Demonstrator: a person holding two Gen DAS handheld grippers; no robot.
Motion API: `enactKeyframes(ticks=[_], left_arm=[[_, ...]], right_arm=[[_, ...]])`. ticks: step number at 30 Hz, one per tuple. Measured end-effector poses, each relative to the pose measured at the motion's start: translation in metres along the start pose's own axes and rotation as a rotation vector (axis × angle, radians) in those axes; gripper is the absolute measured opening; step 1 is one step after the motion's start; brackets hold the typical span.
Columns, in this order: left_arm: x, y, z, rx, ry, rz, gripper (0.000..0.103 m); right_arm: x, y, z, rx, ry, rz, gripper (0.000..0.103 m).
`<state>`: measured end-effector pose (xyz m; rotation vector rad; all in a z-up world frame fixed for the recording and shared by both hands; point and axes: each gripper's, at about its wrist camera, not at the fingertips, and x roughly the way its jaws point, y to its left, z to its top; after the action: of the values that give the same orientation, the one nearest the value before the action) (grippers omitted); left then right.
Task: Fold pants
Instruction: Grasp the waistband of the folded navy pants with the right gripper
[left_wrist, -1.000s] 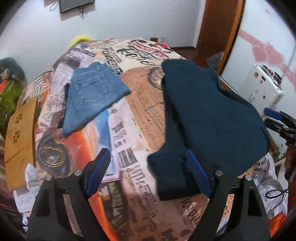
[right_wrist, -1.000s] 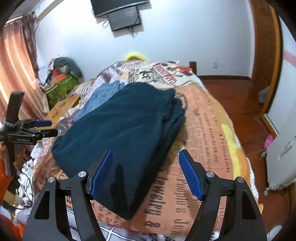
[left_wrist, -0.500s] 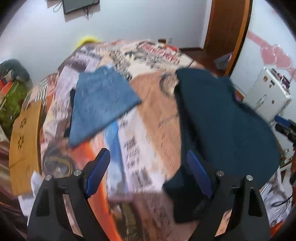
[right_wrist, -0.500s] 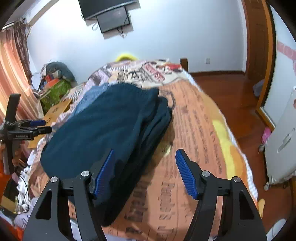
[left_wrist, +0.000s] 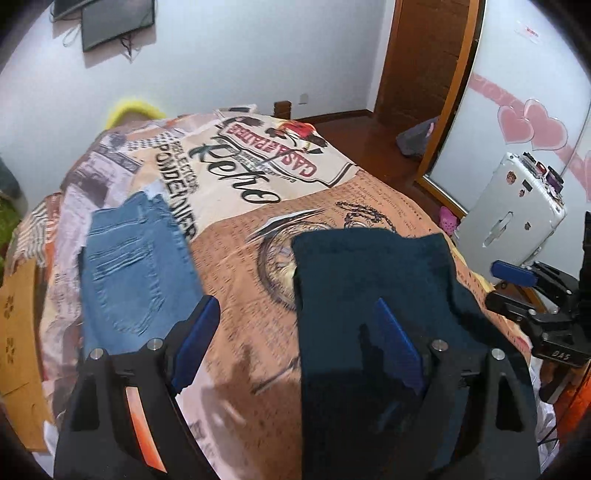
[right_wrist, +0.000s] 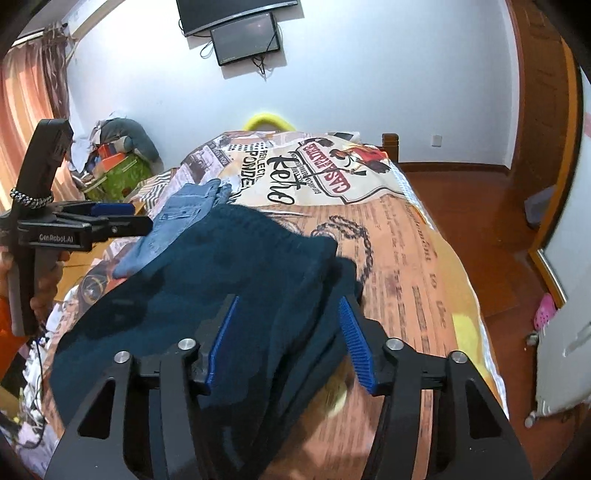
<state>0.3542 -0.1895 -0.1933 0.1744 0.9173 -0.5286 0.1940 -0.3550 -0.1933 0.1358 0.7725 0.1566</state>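
Two hand-held tools hover over a bed with a newspaper-print cover, and the pants, dark teal and thick like fleece or knit, lie on the near part of it. They look already folded into a bulky, layered rectangle, so the work seems to be between folds or close to finished. The left tool has its blue fingers spread wide apart, holding nothing, above the pants' left edge. The right tool is also open and empty, its fingers straddling the stacked right edge of the pants. Whether its tips touch the cloth is hard to tell through the blur. A next fold would need both tools to close on matching corners and lift together. Folded jeans lie flat farther along the bed, apart from the pants.
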Motion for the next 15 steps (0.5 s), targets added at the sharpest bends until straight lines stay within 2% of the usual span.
enactKeyframes(ticks=[1,3,7,9,11,15], left_arm=[[0.008,0.001,0.004,-0.003,0.01,-0.012,0.082],[0.024,0.003,0.008,-0.009,0.036,-0.039,0.069],[0.052,0.008,0.013,-0.019,0.088,-0.089,0.051],[0.062,0.01,0.013,-0.031,0.108,-0.128,0.033],[0.069,0.011,0.014,-0.04,0.116,-0.141,0.028],[0.065,0.006,0.019,-0.017,0.082,-0.125,0.02]], right_arm=[[0.006,-0.002,0.003,0.002,0.005,0.004,0.047],[0.018,-0.007,0.007,0.009,0.016,0.012,0.046],[0.041,-0.014,0.01,0.026,0.054,0.039,0.032],[0.048,-0.018,0.01,0.03,0.062,0.038,0.029],[0.05,-0.02,0.008,0.029,0.048,0.025,0.019],[0.044,-0.024,0.01,0.018,0.011,0.032,0.014]])
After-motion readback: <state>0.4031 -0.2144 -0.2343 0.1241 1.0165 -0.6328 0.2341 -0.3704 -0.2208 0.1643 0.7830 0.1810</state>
